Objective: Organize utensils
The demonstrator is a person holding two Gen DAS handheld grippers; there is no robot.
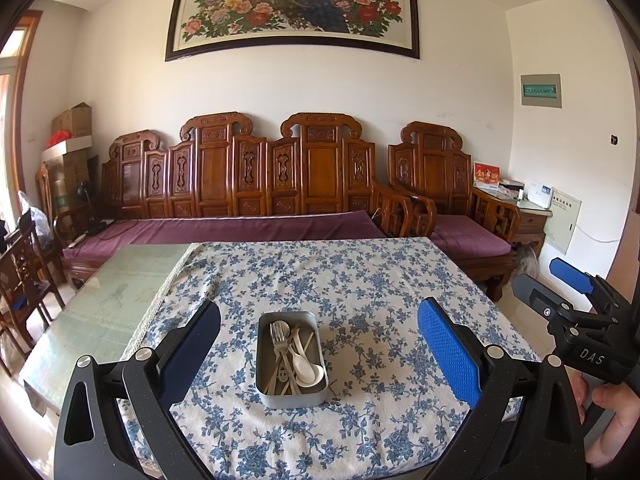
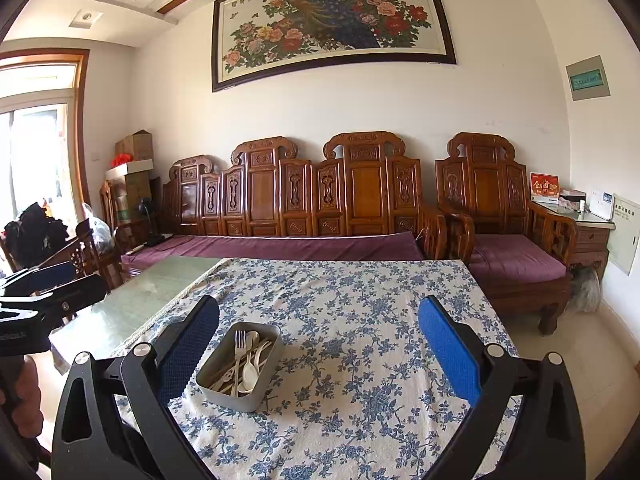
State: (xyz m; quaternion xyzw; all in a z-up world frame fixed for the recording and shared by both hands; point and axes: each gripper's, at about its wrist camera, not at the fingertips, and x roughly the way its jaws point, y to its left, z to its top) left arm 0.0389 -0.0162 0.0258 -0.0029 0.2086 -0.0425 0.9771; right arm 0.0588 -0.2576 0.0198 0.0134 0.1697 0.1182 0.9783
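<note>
So the metal tin [image 1: 291, 360] is the landmark here: it sits on the floral cloth [image 1: 360, 288] covering the bench, and all the utensils I can spot are inside it. There's a fork [image 1: 277, 336], a white spoon [image 1: 308, 372] and some chopsticks [image 1: 306, 340], lying jumbled lengthwise, probably because the tin is long and narrow. Nothing loose shows on the cloth around the tin. That fits either a pile waiting to be sorted out or everything already gathered in, can't tell which.

Left tongs [image 1: 319, 340] hang just in front of the tin, spread wide, gripping nothing. Right tongs [image 2: 319, 344] are off to the tin's right, also released and empty. Both look parked back from the tin, clear of it.
</note>
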